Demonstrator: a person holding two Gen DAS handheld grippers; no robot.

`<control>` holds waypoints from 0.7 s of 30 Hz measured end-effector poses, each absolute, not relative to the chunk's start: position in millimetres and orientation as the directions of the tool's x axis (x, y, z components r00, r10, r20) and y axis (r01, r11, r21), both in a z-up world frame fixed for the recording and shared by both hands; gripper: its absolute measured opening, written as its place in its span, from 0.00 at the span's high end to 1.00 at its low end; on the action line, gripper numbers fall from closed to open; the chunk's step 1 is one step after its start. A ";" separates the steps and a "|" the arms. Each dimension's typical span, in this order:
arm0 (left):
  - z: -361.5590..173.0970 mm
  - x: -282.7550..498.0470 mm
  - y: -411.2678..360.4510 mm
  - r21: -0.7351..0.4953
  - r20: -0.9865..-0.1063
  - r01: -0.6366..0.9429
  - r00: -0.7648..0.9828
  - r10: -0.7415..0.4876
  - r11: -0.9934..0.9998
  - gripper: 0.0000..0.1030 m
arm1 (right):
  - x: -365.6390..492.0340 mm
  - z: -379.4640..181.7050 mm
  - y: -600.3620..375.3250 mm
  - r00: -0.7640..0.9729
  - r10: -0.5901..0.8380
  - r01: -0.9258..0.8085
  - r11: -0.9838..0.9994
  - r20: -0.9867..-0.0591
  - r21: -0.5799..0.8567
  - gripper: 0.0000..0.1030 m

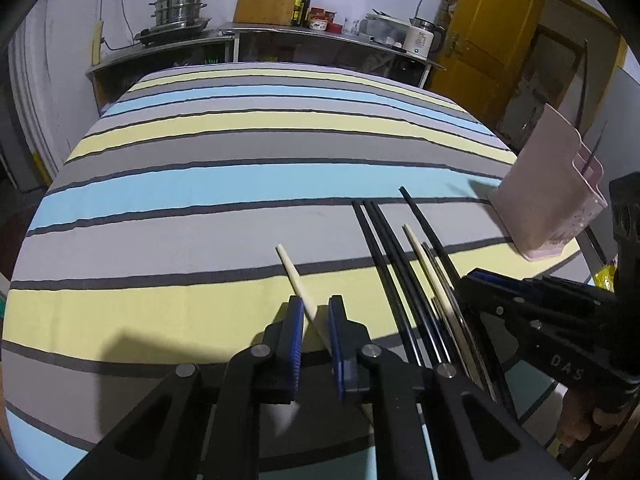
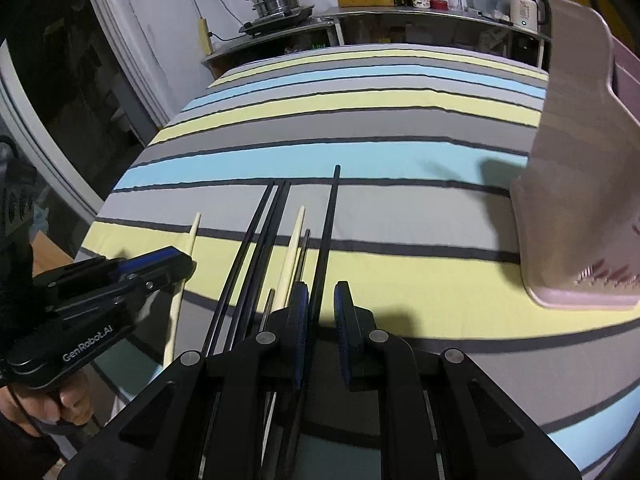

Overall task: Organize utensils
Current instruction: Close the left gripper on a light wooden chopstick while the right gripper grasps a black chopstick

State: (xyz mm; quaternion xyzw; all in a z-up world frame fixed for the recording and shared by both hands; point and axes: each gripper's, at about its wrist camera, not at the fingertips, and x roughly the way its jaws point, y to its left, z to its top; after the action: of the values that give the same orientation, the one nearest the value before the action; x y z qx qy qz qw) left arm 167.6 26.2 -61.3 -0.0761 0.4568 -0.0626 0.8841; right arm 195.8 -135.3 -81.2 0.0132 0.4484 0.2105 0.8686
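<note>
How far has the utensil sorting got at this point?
Early. Dark sticks already show inside the pink holder. In hand: the left gripper is shut on a cream chopstick, and the right gripper straddles a black chopstick. The remaining chopsticks lie on the striped cloth.

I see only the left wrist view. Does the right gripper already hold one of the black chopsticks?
Observer: Not yet. In the right wrist view, one long thin black chopstick lies between the right gripper fingers, with a gap beside the right finger.
Operator: And the cream-coloured chopstick, where do I grip it?
Observer: Not at its end. From the right side it continues behind the left gripper toward the near side.
</note>
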 end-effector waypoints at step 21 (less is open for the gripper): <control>-60.7 192.6 18.4 -0.130 -0.826 0.039 0.549 -0.130 0.991 0.91 | 227.5 -76.9 -123.8 0.517 0.284 -0.323 0.938 -0.807 0.123 0.92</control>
State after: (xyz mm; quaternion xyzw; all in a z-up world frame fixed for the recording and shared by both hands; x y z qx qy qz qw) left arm 192.6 18.4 -60.7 -0.0479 0.4726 -0.0480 0.8787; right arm 227.5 -123.8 -76.9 -0.0212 0.4594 0.1741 0.8707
